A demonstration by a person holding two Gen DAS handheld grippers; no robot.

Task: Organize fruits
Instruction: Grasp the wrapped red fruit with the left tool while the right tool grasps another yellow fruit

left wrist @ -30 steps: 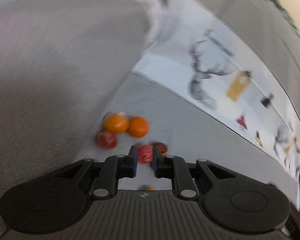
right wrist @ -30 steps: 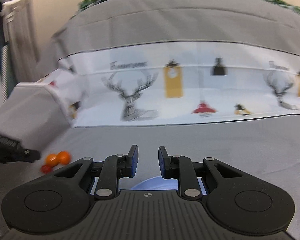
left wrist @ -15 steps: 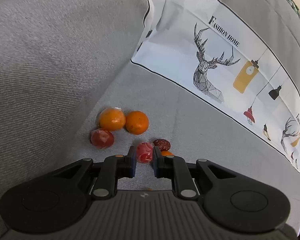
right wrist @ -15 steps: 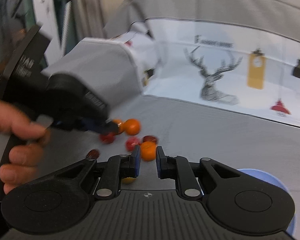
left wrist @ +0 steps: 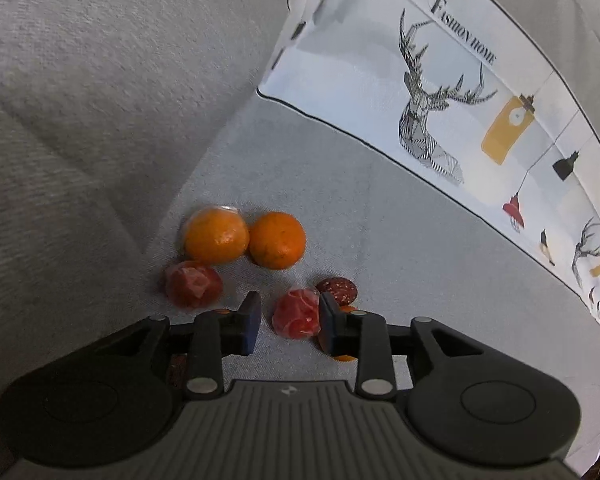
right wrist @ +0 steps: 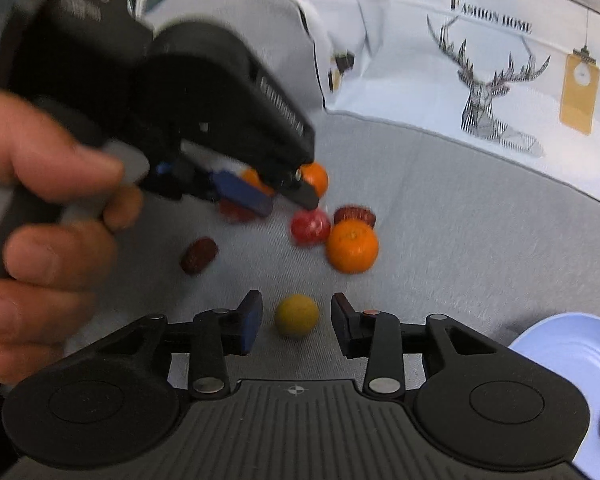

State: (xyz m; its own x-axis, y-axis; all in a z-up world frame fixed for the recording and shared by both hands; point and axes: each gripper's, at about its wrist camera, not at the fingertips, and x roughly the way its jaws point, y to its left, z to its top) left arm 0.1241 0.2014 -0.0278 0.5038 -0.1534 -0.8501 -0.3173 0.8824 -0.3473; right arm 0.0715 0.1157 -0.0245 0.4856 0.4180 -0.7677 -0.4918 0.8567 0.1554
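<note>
Left view: left gripper (left wrist: 288,318) is spread wide around a wrapped red fruit (left wrist: 296,314) on the sofa (left wrist: 400,248), oranges (left wrist: 244,236) just beyond. Right view: right gripper (right wrist: 296,322) gapes around a yellow fruit (right wrist: 296,315), plate (right wrist: 572,348) off right.

The left gripper (left wrist: 287,322) is held low with its jaws parted. The right gripper (right wrist: 296,322) is likewise held low, jaws spread wide. The left hand (right wrist: 40,216) is wrapped around its handle.
</note>
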